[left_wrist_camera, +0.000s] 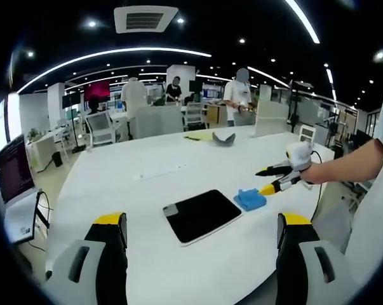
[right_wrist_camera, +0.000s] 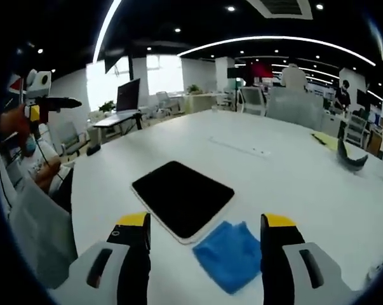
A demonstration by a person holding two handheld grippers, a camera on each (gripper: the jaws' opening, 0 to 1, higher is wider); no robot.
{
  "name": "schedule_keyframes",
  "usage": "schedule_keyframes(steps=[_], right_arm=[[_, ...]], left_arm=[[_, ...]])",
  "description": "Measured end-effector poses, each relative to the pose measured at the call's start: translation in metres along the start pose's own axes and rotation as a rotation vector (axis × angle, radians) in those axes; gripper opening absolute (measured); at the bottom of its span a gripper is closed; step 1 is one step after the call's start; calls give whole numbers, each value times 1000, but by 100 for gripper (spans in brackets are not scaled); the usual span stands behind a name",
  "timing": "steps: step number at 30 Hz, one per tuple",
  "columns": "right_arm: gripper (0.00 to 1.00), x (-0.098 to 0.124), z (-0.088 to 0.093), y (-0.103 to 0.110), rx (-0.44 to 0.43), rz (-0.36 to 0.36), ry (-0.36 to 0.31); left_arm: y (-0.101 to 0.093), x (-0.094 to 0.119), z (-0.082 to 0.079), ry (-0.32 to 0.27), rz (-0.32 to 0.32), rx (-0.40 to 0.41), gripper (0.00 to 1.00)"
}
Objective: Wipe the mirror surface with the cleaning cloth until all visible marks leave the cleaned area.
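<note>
On the white desk [right_wrist_camera: 293,184] lies the mirror [right_wrist_camera: 182,197], a dark flat rectangle with a pale edge. The blue cleaning cloth [right_wrist_camera: 229,255] lies on the desk touching the mirror's near corner. The right tool [right_wrist_camera: 204,254] hovers over the cloth with its jaws spread wide, grasping nothing. In the left gripper view, the left tool [left_wrist_camera: 201,238] is also released, jaws wide apart, near the mirror [left_wrist_camera: 201,215]. No writing or label can be read anywhere.
</note>
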State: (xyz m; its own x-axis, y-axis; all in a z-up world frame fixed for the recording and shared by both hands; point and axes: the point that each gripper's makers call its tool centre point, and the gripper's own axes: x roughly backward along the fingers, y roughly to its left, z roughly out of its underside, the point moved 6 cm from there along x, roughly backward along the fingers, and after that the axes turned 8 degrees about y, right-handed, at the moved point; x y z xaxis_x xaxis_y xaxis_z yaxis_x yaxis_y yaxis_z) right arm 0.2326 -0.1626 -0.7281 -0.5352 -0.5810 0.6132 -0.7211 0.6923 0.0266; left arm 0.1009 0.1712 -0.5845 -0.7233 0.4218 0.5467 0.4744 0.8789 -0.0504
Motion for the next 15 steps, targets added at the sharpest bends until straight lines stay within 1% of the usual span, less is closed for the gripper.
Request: schedule_keyframes(steps=[3, 6, 9, 11, 15], right_arm=[[65, -3, 5, -6, -3, 6, 18], [61, -5, 8, -9, 3, 10, 20], [61, -8, 10, -10, 12, 8, 30], [60, -10, 13, -11, 29, 9, 51], [54, -11, 15, -14, 26, 10, 52]], left_arm=[[-1, -1, 3, 14, -3, -6, 99], [-3, 0, 2, 11, -2, -6, 99], [-2, -1, 2, 12, -5, -3, 99], [-2, -1, 1, 13, -7, -5, 99], [-3, -2, 1, 10, -6, -3, 99]])
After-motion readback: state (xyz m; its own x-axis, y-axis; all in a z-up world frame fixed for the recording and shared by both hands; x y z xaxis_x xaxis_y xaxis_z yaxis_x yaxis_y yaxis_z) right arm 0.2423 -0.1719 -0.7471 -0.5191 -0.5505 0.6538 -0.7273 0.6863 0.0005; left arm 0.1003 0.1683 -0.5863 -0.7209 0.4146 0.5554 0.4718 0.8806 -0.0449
